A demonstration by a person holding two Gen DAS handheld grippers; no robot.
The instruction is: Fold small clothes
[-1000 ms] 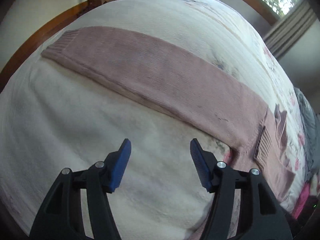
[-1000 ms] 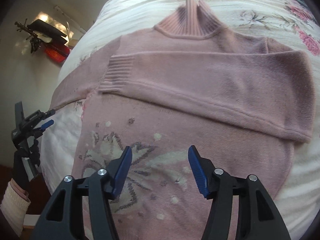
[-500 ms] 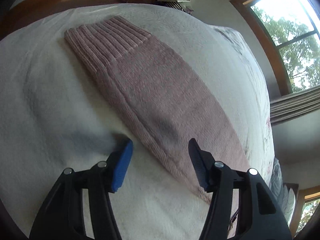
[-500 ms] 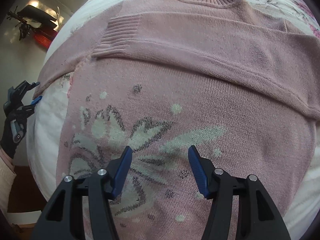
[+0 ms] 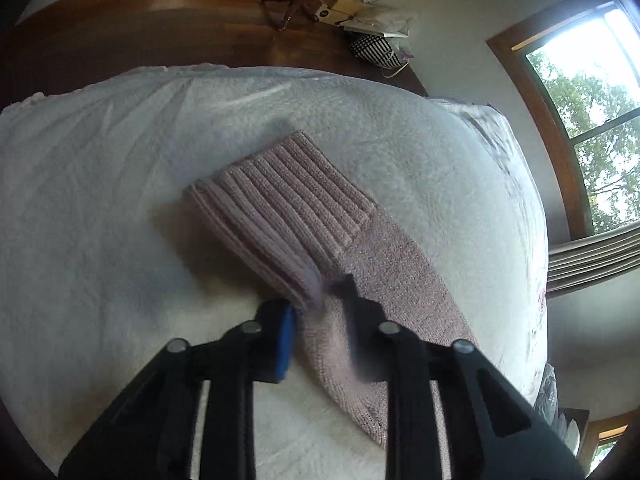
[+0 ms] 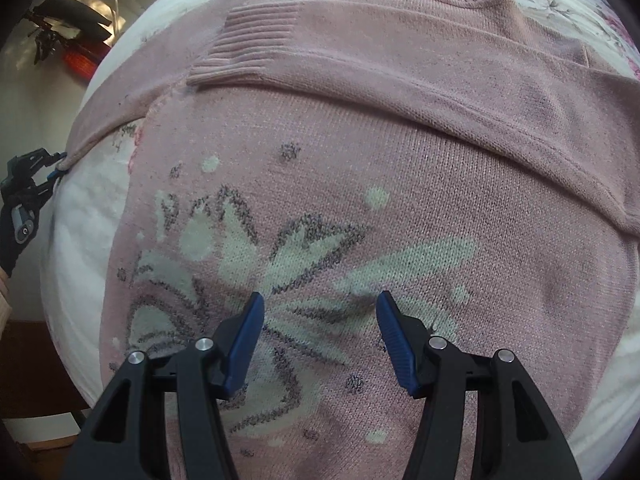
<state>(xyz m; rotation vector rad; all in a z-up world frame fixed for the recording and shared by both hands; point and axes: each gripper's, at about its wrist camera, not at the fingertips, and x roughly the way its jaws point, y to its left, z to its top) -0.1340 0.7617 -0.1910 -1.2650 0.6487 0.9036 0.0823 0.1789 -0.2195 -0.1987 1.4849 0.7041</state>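
A pink knit sweater (image 6: 400, 152) lies flat on the bed, its grey-and-cream flower pattern (image 6: 288, 264) facing up. One sleeve is folded across the chest, with its ribbed cuff (image 6: 248, 44) at the upper left. My right gripper (image 6: 320, 312) hovers open over the flower pattern, holding nothing. The other sleeve (image 5: 392, 272) stretches out over the white blanket, ending in a ribbed cuff (image 5: 284, 200). My left gripper (image 5: 320, 320) is shut on this sleeve just behind the cuff, with fabric bunched between the fingers. In the right wrist view it appears as the left gripper (image 6: 52, 160) at the sleeve's end.
A white fleece blanket (image 5: 100, 200) covers the bed, over a floral sheet (image 6: 612, 20). Behind it are a dark wooden floor (image 5: 160, 28), bags and a stool (image 5: 360, 12). A window (image 5: 592, 112) is on the right. A gloved hand (image 6: 16, 224) holds the left tool.
My left gripper slid along the outstretched sleeve to just behind the cuff and closed on it. My right gripper dropped closer to the sweater's flower pattern and stayed open.
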